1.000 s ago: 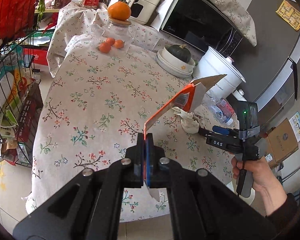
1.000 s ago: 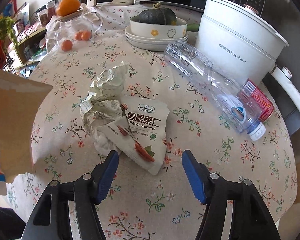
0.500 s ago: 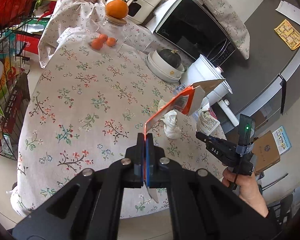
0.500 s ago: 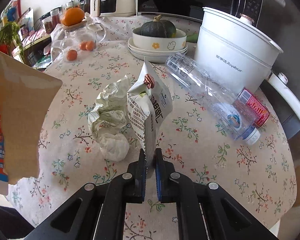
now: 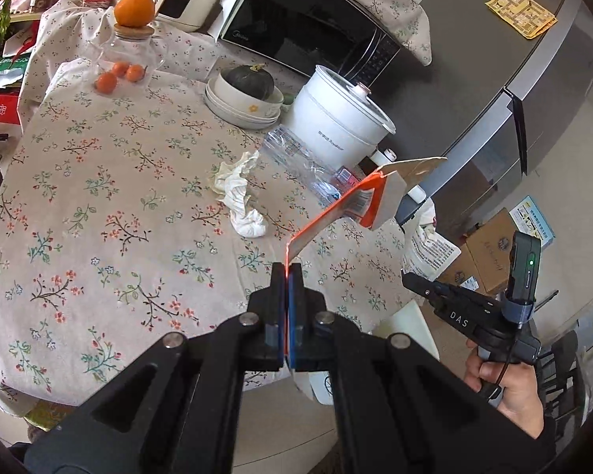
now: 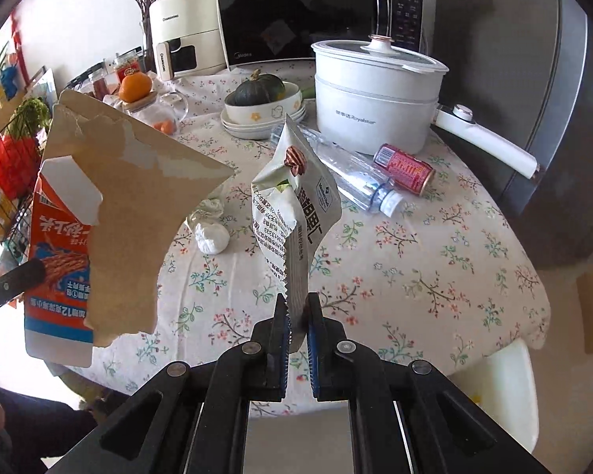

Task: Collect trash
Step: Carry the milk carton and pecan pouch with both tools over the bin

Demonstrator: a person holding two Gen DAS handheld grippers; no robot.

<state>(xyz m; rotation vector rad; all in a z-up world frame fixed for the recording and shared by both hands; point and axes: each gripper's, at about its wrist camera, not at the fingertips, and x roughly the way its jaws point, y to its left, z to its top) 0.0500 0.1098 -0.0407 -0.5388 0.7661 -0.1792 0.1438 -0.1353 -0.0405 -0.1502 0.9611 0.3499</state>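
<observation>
The left gripper is clenched on a flattened orange snack carton at the frame's left. At centre, the right gripper grasps a white pecan-kernel packet above the floral tablecloth. Behind, a plastic bottle, a red can, a "Royalstar" pot, a "Midea" microwave.
</observation>
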